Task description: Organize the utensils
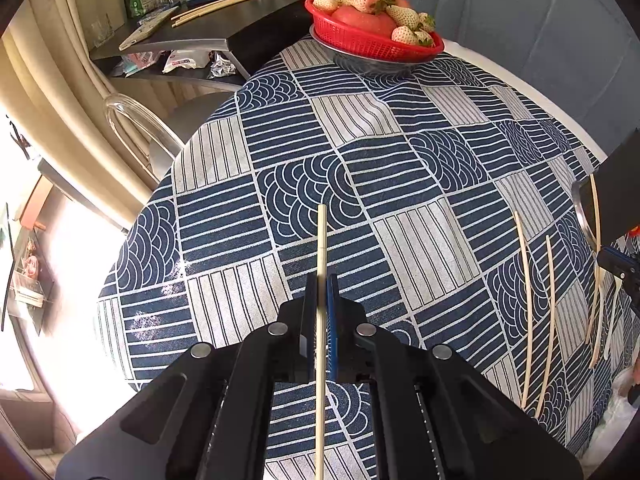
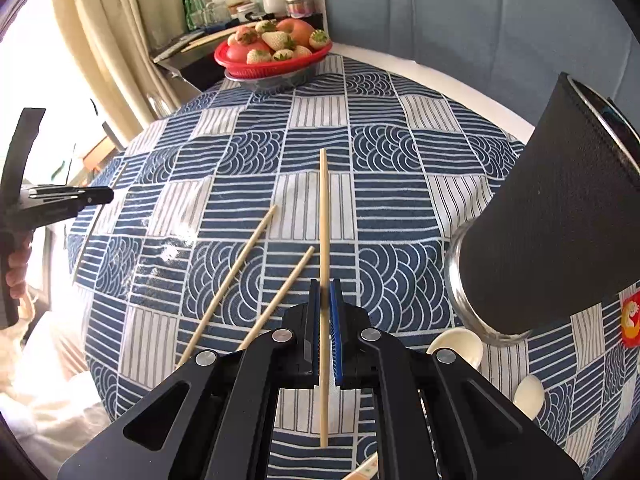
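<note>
My left gripper is shut on a pale wooden chopstick that points forward above the patterned tablecloth. My right gripper is shut on another chopstick, also held above the cloth. Two loose chopsticks lie on the cloth left of the right gripper; they show at the right in the left wrist view. A black utensil holder with a glass base stands at the right. Two white spoons lie near its base.
A red basket of strawberries and fruit sits at the far edge of the round table. A dark side shelf with more chopsticks and jars stands at the back left. A clear chair back is at the left.
</note>
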The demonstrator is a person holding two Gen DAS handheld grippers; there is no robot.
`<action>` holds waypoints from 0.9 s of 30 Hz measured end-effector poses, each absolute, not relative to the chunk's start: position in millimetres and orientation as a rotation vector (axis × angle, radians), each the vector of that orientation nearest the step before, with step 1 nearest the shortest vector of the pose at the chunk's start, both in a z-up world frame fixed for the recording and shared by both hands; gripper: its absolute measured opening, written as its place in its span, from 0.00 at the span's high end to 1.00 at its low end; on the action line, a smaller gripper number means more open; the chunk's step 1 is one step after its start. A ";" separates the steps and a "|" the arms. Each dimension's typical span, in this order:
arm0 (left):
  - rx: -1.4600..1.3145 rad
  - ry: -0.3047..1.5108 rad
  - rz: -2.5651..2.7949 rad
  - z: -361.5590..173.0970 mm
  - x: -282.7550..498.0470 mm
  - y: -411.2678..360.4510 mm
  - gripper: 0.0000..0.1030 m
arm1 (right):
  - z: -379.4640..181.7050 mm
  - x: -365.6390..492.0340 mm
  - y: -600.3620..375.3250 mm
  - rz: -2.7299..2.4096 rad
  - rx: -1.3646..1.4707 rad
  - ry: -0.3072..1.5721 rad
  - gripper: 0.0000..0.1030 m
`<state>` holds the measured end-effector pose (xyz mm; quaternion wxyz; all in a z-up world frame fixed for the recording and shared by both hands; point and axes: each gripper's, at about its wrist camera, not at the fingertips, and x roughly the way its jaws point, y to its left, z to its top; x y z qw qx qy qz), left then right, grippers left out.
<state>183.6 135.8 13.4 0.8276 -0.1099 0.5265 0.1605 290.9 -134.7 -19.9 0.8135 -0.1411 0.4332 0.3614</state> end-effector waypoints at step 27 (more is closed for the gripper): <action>-0.089 0.794 0.251 120.9 195.2 109.8 0.95 | 66.0 273.5 -168.4 0.793 -0.125 0.650 0.96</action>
